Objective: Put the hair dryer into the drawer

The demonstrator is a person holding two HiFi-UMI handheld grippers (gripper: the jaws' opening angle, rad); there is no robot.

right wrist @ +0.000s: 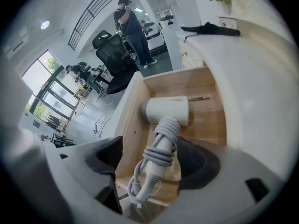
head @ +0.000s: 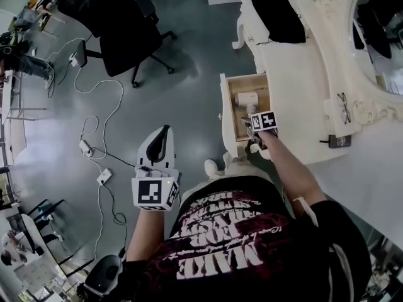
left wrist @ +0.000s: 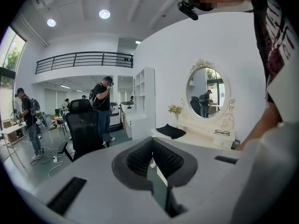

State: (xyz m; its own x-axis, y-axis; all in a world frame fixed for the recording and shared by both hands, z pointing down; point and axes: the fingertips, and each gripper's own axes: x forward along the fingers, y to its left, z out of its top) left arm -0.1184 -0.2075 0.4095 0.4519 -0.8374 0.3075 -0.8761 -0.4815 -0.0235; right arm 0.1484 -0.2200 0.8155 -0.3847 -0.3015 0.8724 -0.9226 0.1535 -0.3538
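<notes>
White vanity [head: 296, 74], open drawer [head: 224, 112], grey floor [head: 189, 99]

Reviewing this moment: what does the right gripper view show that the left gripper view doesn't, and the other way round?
Right gripper view only: the hair dryer lying inside the open wooden drawer, its cord wound round the handle. The right gripper has its jaws wide apart, not pressing on it.
Left gripper view only: the oval mirror, glasses on the vanity, and the left gripper, jaws together with nothing between.
Both: the black cloth on the vanity and the black office chair.
</notes>
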